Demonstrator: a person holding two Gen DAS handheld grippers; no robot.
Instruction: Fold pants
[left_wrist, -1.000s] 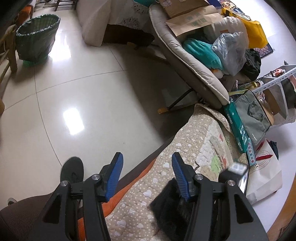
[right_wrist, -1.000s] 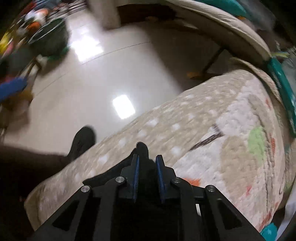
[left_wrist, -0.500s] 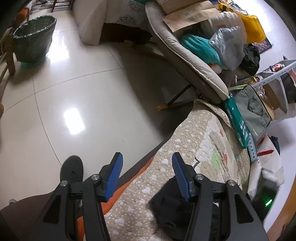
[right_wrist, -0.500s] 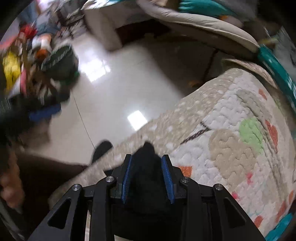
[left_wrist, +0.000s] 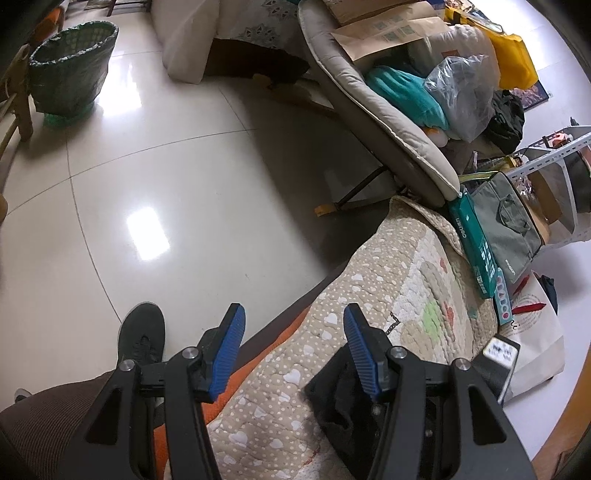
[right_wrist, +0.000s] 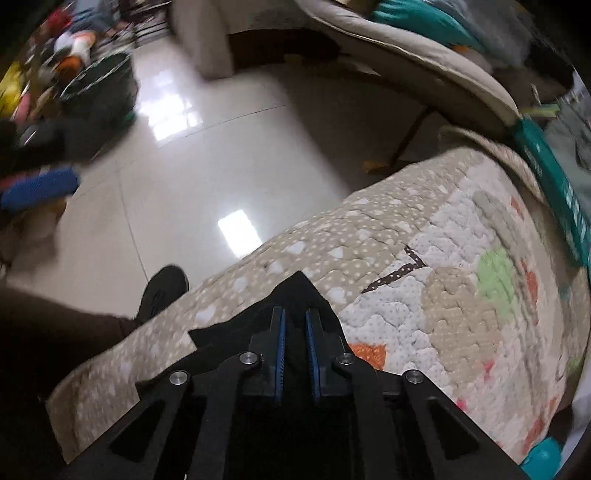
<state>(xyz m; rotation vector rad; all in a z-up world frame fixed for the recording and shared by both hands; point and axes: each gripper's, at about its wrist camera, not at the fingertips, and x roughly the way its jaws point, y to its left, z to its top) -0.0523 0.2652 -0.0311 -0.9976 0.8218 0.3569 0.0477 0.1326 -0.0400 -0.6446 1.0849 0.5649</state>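
Observation:
The black pants (right_wrist: 295, 295) lie on a beige quilted cover (right_wrist: 424, 258) over a couch or bed. My right gripper (right_wrist: 294, 317) is shut on a fold of the pants, and dark cloth sticks out past its blue pads. In the left wrist view a bunched part of the pants (left_wrist: 336, 398) lies on the quilt (left_wrist: 388, 280) under the right finger. My left gripper (left_wrist: 291, 317) is open and empty, over the quilt's edge. The right gripper's body (left_wrist: 498, 354) shows at the lower right of that view.
A person's dark shoe (left_wrist: 142, 336) and brown trouser leg are on the glossy tile floor at the left. A green woven basket (left_wrist: 70, 66) stands far left. A padded lounge chair (left_wrist: 388, 122) piled with bags and boxes stands behind the quilt. A grey bag (left_wrist: 509, 229) sits at the right.
The right gripper has closed tighter on the pants and pulled them back over the quilt. The left gripper stays open, almost still.

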